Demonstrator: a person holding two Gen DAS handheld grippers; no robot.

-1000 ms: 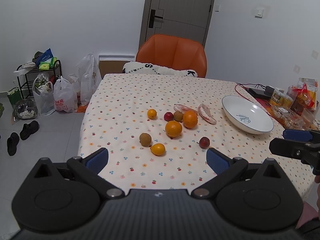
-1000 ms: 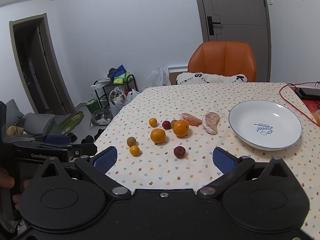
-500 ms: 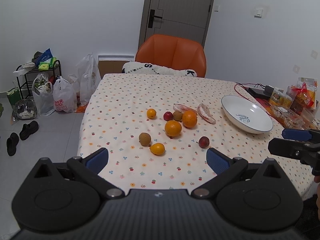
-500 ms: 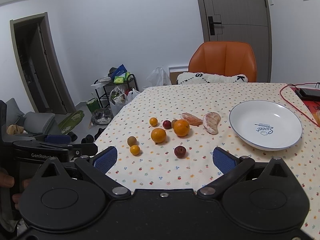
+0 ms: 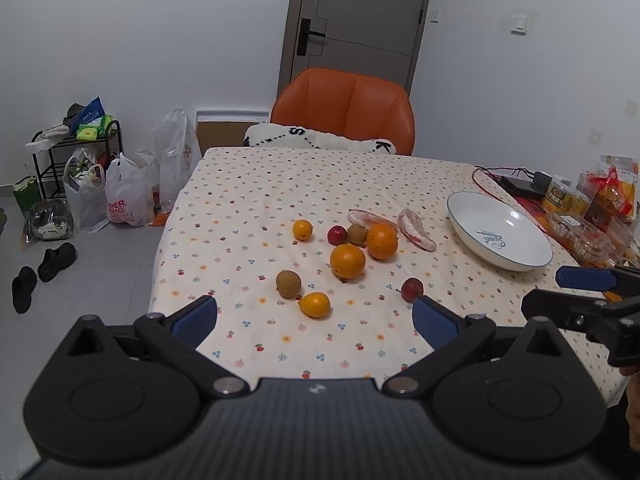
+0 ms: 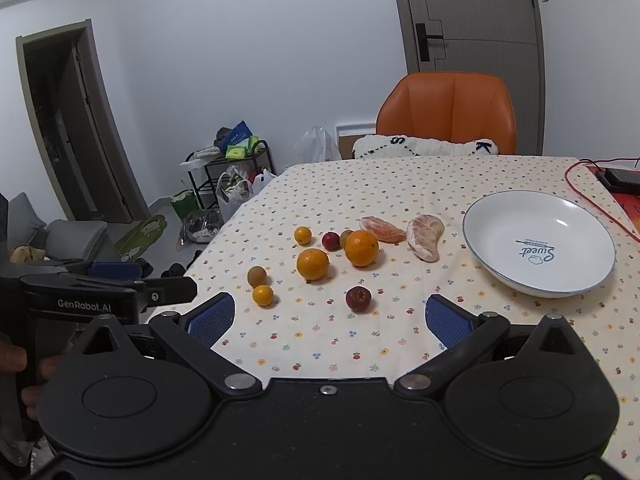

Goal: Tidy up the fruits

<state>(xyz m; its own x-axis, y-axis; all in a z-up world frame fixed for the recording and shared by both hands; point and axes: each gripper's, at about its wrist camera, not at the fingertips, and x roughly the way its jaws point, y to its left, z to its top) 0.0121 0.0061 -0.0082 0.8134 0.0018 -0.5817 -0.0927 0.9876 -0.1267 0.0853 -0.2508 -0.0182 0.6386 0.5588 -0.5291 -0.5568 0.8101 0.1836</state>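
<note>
Fruit lies loose near the middle of the table [image 5: 248,184], which is covered with a floral-print cloth: two round, dimpled oranges [image 5: 347,261], smaller smooth citrus [image 5: 315,304], a rough brown fruit [image 5: 288,283], dull red fruits [image 6: 358,299] and two peeled, pithy segments [image 6: 425,236]. A glossy white bowl [image 6: 496,208] stands empty toward the right edge. The left gripper [image 5: 315,317] and right gripper [image 6: 329,318] hover above the near edge, blue ribbed pads spread wide, grasping nothing. Only the left view shows snack packets [image 5: 608,196] at the far right; only the right view shows a dark doorway [image 6: 60,128].
</note>
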